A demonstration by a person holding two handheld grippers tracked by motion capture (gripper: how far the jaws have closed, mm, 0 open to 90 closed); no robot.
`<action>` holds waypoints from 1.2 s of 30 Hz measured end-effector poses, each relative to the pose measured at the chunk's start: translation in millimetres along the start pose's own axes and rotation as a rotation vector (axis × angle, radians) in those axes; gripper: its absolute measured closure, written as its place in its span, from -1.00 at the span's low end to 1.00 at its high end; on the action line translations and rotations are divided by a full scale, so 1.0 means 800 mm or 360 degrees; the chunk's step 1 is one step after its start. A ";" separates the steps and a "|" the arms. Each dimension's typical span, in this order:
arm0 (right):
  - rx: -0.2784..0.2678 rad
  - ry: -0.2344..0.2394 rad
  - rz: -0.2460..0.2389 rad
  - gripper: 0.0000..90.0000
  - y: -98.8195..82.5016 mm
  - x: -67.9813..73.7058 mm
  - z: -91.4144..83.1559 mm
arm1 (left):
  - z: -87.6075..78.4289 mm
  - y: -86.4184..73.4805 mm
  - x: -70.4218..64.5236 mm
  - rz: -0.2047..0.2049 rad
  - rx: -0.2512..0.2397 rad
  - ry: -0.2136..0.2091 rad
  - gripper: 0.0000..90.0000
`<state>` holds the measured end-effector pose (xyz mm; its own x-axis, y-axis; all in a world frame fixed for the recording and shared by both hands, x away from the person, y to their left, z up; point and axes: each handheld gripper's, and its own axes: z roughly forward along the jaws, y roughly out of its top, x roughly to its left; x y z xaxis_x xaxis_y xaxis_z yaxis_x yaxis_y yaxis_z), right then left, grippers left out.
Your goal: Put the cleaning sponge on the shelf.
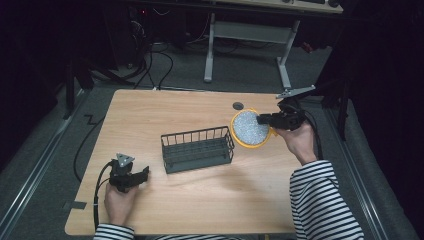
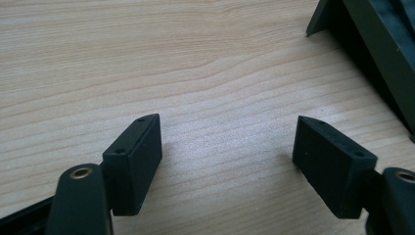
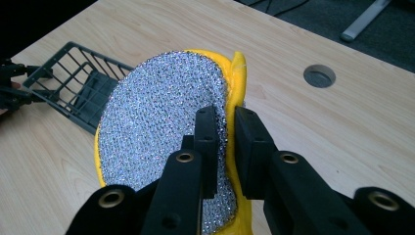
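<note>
A round scouring pad (image 1: 250, 128) with a silver mesh face and a yellow rim hangs tilted above the table's right side. My right gripper (image 1: 264, 119) is shut on its edge; in the right gripper view the two black jaws pinch the scouring pad (image 3: 156, 122) at the right gripper (image 3: 226, 128) tips. A dark wire basket (image 1: 198, 149) stands in the middle of the table, just left of the pad. My left gripper (image 1: 142, 174) rests near the front left corner, open, with bare wood between the jaws of the left gripper (image 2: 227, 134).
A grommet hole (image 1: 238, 105) sits in the wooden table (image 1: 200, 200) behind the pad. The basket's corner (image 2: 372, 44) shows at the upper right of the left gripper view. Cables and a desk frame (image 1: 250, 40) lie on the floor beyond the far edge.
</note>
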<state>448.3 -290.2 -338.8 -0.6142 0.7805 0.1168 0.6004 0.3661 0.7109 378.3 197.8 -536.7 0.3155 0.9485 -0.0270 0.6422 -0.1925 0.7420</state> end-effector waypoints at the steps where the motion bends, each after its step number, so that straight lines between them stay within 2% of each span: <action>1: 0.0004 0.0003 -0.0004 0.81 0.003 0.001 0.002 | 0.000 0.000 0.000 0.0000 -0.0001 0.0000 -0.40; 5: 0.0022 0.0012 -0.0024 0.81 0.015 0.008 0.014 | 0.000 0.000 0.000 -0.0003 -0.0001 -0.0002 -0.40; 11: 0.0004 0.0040 -0.0027 0.80 0.027 0.013 0.023 | 0.000 0.000 0.000 -0.0003 0.0000 -0.0001 -0.40; 12: 0.0011 0.0045 -0.0049 0.80 0.032 0.018 0.028 | 0.000 0.000 0.000 -0.0004 -0.0001 -0.0001 -0.40; 23: 0.0022 0.0064 -0.0076 0.80 0.049 0.031 0.047 | 0.000 0.000 0.000 -0.0003 0.0000 -0.0002 -0.40; 30: 0.0045 0.0070 -0.0102 0.80 0.058 0.039 0.067 | 0.000 0.000 0.001 -0.0004 0.0000 -0.0003 -0.40; 31: 0.0050 0.0108 -0.0092 0.80 0.060 0.042 0.078 | 0.000 0.000 0.001 -0.0004 0.0000 -0.0004 -0.40; 35: 0.0067 0.0110 -0.0108 0.80 0.062 0.046 0.090 | 0.000 0.000 0.001 -0.0006 -0.0002 -0.0004 -0.40; 36: 0.0083 0.0104 -0.0111 0.80 0.063 0.051 0.099 | 0.000 0.000 0.001 -0.0007 -0.0001 -0.0007 -0.40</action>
<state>494.5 -199.8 -353.1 -0.6864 0.7181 0.1146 0.5799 0.4455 0.6821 378.2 198.6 -536.6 0.3156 0.9483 -0.0331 0.6430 -0.1881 0.7424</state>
